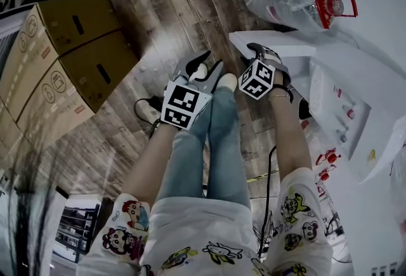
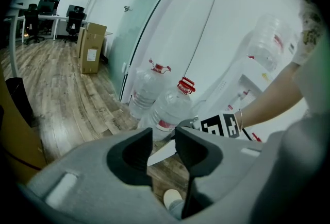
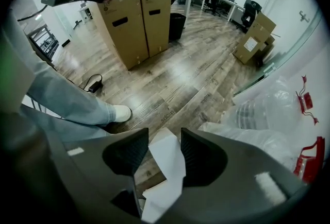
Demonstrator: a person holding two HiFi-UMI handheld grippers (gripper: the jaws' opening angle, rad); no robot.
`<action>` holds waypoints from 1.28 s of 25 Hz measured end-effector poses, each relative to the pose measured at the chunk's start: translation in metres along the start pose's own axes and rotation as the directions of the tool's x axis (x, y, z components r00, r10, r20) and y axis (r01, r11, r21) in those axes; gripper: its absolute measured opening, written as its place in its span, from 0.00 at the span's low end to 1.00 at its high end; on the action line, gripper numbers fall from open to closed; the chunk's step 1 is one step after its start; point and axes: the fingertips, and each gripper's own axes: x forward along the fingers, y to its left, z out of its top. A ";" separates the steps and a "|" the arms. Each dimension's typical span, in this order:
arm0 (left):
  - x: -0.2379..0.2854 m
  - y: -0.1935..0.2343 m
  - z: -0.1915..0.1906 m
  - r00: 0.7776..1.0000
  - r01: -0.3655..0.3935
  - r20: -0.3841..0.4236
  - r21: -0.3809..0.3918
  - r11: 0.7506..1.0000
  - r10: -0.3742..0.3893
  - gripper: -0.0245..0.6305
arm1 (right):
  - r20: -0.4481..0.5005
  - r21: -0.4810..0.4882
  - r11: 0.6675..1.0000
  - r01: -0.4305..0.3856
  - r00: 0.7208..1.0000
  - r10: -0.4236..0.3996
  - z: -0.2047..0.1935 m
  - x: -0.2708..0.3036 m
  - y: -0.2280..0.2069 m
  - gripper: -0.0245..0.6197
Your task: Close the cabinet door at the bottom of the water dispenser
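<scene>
Though head view hides it, right gripper (image 3: 164,136) straddles door (image 3: 168,162) (white)

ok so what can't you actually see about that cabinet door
- Head view: the cabinet door below its top edge, because it is seen edge-on from above.
- Right gripper view: whether the right gripper's fingers press the door or just flank it.
- No view shows inside the water dispenser's base.

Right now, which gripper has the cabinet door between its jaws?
The right gripper: the white cabinet door stands between its jaws. The left gripper is away from it, jaws empty.
</scene>
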 end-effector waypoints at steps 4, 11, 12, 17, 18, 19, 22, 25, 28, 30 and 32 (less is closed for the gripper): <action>0.004 -0.007 -0.004 0.999 0.034 -0.020 0.024 0.999 -0.034 0.25 | 0.015 0.058 0.998 0.005 1.000 -0.006 -0.006 -0.002 0.016 0.34; 0.013 -0.025 -0.008 0.993 0.094 -0.070 0.060 0.994 -0.090 0.25 | 0.023 0.168 0.986 0.009 1.000 -0.013 -0.024 -0.010 0.043 0.34; 0.015 -0.029 -0.008 0.992 0.103 -0.077 0.066 0.992 -0.098 0.25 | 0.024 0.187 0.982 0.009 1.000 -0.014 -0.028 -0.011 0.047 0.34; 0.026 -0.046 -0.005 0.986 0.143 -0.096 0.095 0.985 -0.134 0.25 | 0.026 0.265 0.964 0.011 0.999 -0.018 -0.045 -0.017 0.066 0.34; 0.028 -0.049 -0.004 0.985 0.150 -0.099 0.101 0.984 -0.140 0.25 | 0.026 0.281 0.960 0.011 0.999 -0.019 -0.048 -0.018 0.069 0.34; 0.030 -0.052 -0.003 0.984 0.157 -0.101 0.106 0.982 -0.146 0.25 | 0.026 0.297 0.955 0.011 0.999 -0.020 -0.051 -0.019 0.072 0.34; 0.035 -0.060 -0.002 0.981 0.176 -0.108 0.118 0.977 -0.164 0.25 | 0.020 0.349 0.937 0.015 1.000 -0.023 -0.062 -0.022 0.082 0.34; 0.039 -0.069 -0.004 0.977 0.192 -0.117 0.128 0.973 -0.178 0.25 | 0.011 0.420 0.907 0.026 0.999 -0.034 -0.074 -0.024 0.092 0.34; 0.042 -0.078 -0.010 0.972 0.211 -0.134 0.134 0.968 -0.194 0.25 | -0.004 0.511 0.857 0.073 0.997 -0.083 -0.087 -0.028 0.097 0.34; 0.044 -0.083 -0.014 0.968 0.223 -0.147 0.138 0.965 -0.202 0.25 | -0.039 0.592 0.791 0.151 0.987 -0.159 -0.098 -0.033 0.093 0.35; 0.046 -0.086 -0.017 0.965 0.231 -0.157 0.138 0.963 -0.209 0.25 | -0.106 0.688 0.681 0.249 0.964 -0.245 -0.113 -0.040 0.086 0.39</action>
